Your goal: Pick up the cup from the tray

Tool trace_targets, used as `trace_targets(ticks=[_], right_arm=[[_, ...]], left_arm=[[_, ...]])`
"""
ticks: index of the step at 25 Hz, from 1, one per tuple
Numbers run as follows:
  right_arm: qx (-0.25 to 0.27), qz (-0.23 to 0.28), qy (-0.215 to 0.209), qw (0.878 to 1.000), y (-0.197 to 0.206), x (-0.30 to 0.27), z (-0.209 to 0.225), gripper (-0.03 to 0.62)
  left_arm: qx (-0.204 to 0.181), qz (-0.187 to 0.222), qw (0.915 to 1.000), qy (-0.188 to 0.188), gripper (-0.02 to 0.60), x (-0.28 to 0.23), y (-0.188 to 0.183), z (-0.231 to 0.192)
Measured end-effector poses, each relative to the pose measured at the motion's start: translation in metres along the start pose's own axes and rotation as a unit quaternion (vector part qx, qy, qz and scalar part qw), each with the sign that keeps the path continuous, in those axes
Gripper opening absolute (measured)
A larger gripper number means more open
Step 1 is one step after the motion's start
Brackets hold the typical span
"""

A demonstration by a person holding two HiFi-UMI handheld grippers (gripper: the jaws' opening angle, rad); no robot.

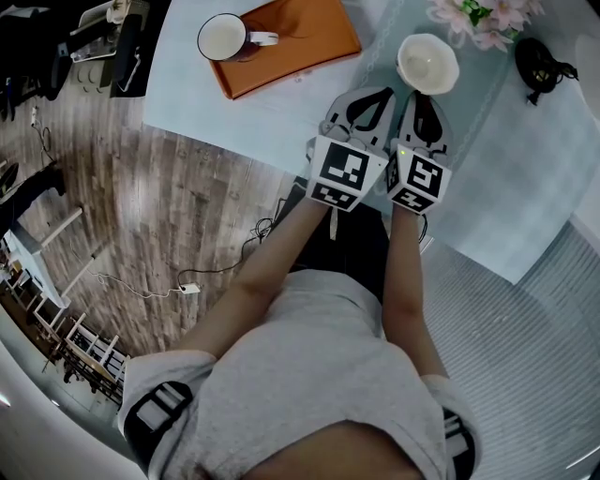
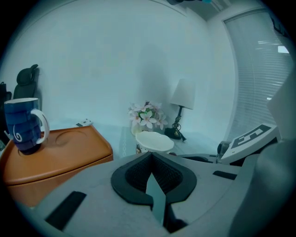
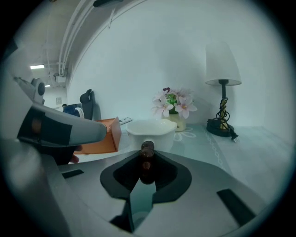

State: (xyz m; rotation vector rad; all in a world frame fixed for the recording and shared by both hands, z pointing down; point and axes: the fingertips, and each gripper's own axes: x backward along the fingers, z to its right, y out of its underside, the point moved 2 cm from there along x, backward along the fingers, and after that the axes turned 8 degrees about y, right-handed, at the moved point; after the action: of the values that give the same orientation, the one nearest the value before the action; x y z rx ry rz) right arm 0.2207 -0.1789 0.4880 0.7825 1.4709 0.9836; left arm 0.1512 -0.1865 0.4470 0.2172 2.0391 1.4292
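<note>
A dark blue cup with a white inside and handle stands on the orange tray at the table's far left. In the left gripper view the cup stands upright on the tray, well to the left of the jaws. My left gripper is shut and holds nothing, some way short of the tray. Beside it, my right gripper is shut on a small brown thing, just in front of a white bowl. The cup peeks out behind the left gripper.
The white bowl stands right of the tray. A vase of pink flowers and a lamp with its black base stand behind it. Left of the table is wooden floor with cables.
</note>
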Motion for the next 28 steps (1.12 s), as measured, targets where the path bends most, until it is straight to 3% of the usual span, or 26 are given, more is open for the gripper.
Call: trace_targets(ticks=[9,10,11,12,18,22,28], right_arm=[[-0.008,0.011,-0.001,1.0,0.008,0.001,-0.002,0.043],[-0.017,0.014,-0.001,1.0,0.007,0.002,0.0,0.096],[-0.026,0.016,0.001,1.0,0.006,0.002,0.001,0.198],[-0.032,0.019,0.003,0.999,0.003,0.004,0.003,0.224],[-0.041,0.071,0.011,0.997,-0.037,0.031,0.008,0.224],[-0.043,0.111,-0.026,0.993,-0.073,0.041,-0.011,0.224],[-0.016,0.123,-0.13,0.984,-0.107,0.034,-0.078,0.224]], left_arm=[[0.002,-0.009,0.9999,-0.009,0.008,0.006,0.016,-0.002],[0.002,-0.007,0.9999,-0.01,0.008,0.008,0.016,-0.002],[0.002,-0.005,0.9999,-0.01,0.008,0.009,0.015,-0.002],[0.002,-0.003,0.9999,-0.01,0.008,0.01,0.014,-0.002],[0.008,0.011,0.9997,-0.021,0.006,0.024,0.004,-0.006],[0.016,0.023,0.9991,-0.033,0.006,0.035,-0.003,-0.012],[0.032,0.049,0.9964,-0.062,0.006,0.069,-0.013,-0.033]])
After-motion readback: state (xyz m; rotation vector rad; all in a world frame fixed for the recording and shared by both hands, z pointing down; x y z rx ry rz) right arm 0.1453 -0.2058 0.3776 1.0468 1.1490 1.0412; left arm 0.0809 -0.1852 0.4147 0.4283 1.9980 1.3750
